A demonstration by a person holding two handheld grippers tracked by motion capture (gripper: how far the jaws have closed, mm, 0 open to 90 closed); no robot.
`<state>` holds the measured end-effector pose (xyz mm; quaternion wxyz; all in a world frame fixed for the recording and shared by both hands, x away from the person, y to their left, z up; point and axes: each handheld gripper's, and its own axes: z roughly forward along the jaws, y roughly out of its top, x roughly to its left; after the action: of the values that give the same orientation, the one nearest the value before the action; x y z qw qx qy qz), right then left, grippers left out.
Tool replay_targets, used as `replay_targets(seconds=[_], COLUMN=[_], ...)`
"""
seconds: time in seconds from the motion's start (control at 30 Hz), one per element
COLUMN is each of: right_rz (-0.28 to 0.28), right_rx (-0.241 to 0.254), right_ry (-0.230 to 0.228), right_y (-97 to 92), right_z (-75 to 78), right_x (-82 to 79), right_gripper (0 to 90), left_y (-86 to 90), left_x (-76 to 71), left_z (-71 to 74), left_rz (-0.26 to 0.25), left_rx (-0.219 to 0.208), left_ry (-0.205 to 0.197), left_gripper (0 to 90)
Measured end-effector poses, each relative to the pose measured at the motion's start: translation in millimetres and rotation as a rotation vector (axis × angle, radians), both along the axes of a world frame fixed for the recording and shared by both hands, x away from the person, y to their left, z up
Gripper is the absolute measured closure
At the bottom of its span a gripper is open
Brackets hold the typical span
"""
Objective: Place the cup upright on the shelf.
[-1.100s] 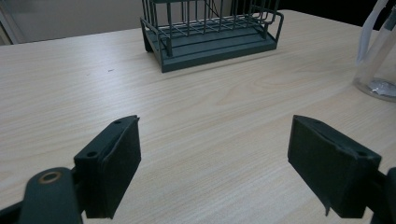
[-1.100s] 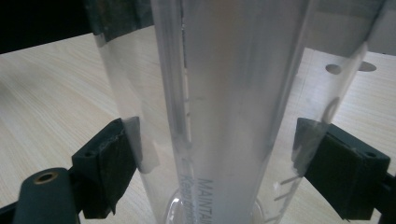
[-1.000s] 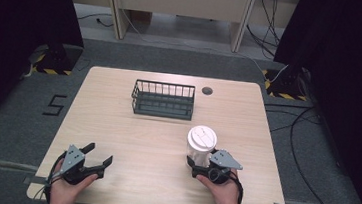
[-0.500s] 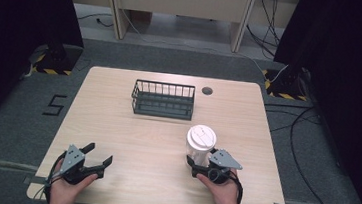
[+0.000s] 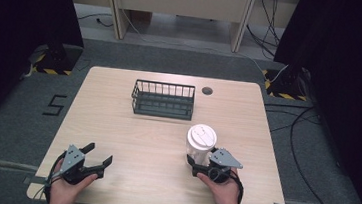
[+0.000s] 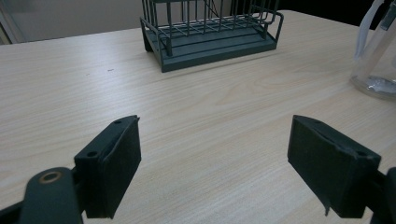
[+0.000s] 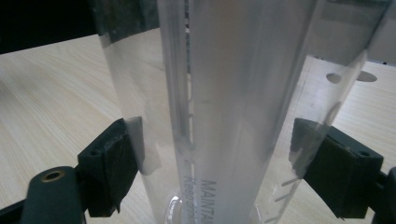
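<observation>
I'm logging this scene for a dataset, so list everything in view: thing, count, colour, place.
Clear plastic cup with white lid: one, transparent, front right of the table, between the right gripper's jaws.
Dark green wire basket: one, dark green, back centre of the table.
Light wooden table: one, pale wood, centre of the floor.
Round cable hole: one, dark, back of the table, right of the basket.
Grey carpet floor: grey, around the table, with a "5" marking at the left.
Left gripper: one, black, front left, jaws wide apart and empty.
Right gripper: one, black, front right, jaws against the cup's sides.
</observation>
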<state>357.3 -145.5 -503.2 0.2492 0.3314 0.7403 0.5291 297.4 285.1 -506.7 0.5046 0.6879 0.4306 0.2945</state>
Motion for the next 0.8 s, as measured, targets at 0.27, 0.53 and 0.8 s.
replay_targets(seconds=[0.27, 0.53, 0.8], right_rz=[-0.01, -0.018, -0.013], right_rx=[0.0, -0.008, -0.015], right_ry=[-0.008, -0.019, -0.021], right_y=[-1.7, -1.5, 0.1], right_z=[7.4, 15.6, 22.9], right_x=[3.1, 6.9, 11.5], right_gripper=[18.3, 18.4, 18.4], left_y=[0.0, 0.5, 0.4], left_x=[0.0, -0.1, -0.1], left_z=[0.1, 0.3, 0.4], left_rz=[0.001, 0.002, 0.002], left_rx=[0.0, 0.001, -0.002], left_ry=[0.0, 0.0, -0.002], left_gripper=[16.9, 16.9, 17.0])
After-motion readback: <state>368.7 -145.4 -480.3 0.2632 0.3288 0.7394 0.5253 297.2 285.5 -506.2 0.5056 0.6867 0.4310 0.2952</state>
